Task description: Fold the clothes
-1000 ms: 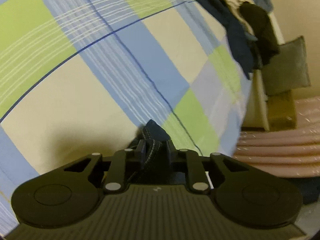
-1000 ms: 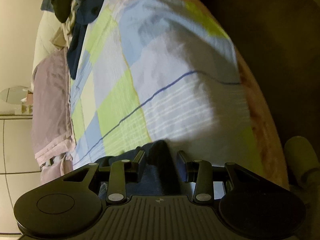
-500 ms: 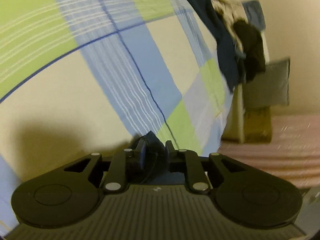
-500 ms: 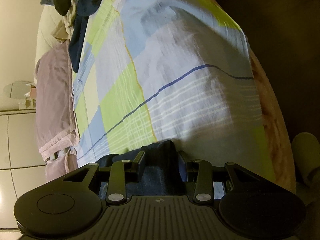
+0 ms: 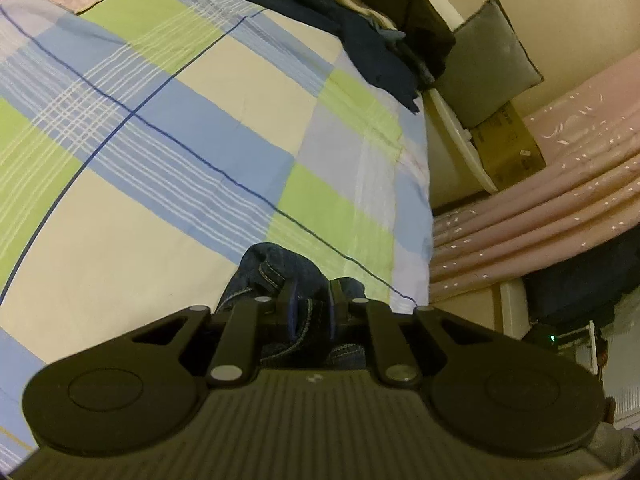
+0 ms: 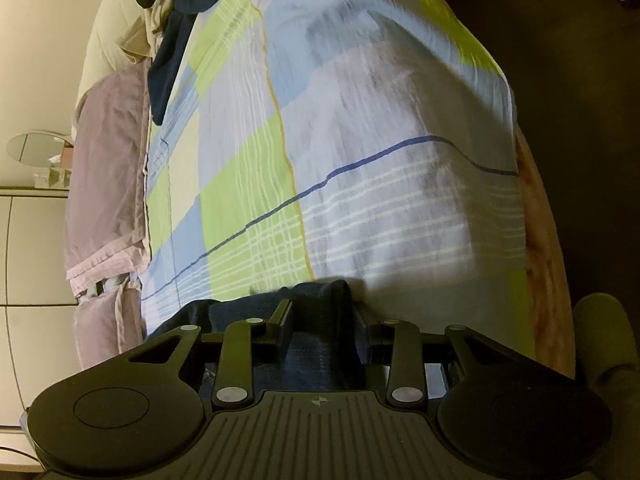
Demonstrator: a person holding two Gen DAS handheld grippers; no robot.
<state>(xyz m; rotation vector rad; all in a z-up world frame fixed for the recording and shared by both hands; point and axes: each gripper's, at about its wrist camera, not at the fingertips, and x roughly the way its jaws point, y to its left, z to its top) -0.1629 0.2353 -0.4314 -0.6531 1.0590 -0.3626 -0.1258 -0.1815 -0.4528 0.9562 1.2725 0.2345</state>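
Note:
My left gripper (image 5: 310, 300) is shut on a bunched fold of dark blue jeans (image 5: 276, 272) with pale stitching, held just above the checked bedsheet (image 5: 180, 128). My right gripper (image 6: 320, 312) is shut on another part of the same jeans (image 6: 316, 344), whose denim fills the gap between its fingers and spreads to the left over the sheet (image 6: 280, 160). Most of the jeans lie hidden under both grippers.
A pile of dark and beige clothes (image 5: 360, 12) lies at the far end of the bed, also in the right wrist view (image 6: 172, 8). A grey cushion (image 5: 488, 60) and pink curtain (image 5: 560, 184) stand to the right. Lilac pillows (image 6: 108, 160) lie left; dark floor (image 6: 580, 80) lies right.
Both grippers have pulled back and up from the bed with the jeans still held. The left view has swung so more of the sheet and the clothes pile shows.

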